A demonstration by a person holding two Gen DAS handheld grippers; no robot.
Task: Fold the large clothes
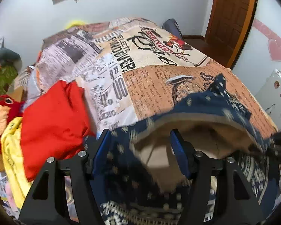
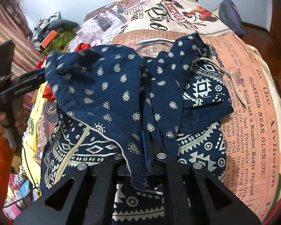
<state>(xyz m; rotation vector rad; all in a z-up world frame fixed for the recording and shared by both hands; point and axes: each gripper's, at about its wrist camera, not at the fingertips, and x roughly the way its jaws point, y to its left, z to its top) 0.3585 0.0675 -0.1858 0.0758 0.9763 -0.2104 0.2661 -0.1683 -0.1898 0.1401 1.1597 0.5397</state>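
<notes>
A navy hoodie (image 2: 121, 86) with a cream paisley and geometric print lies on a bed with a newspaper-print cover (image 2: 252, 93). My right gripper (image 2: 147, 136) is shut on a fold of the hoodie's hood near its edge. My left gripper (image 1: 140, 136) has its blue-padded jaws wide apart, with the hoodie (image 1: 206, 116) and its beige lining draped between them; it is not pinching the cloth. In the right wrist view the left gripper (image 2: 28, 78) reaches the hood's left side. A cream drawstring (image 2: 232, 78) trails to the right.
Red cloth (image 1: 54, 123), a yellow garment (image 1: 11, 150) and a red plush toy (image 1: 1, 112) lie at the bed's left side. A wooden door (image 1: 232, 18) and a white appliance (image 1: 277, 97) stand on the right. A dark bag (image 2: 232, 16) sits at the far bed edge.
</notes>
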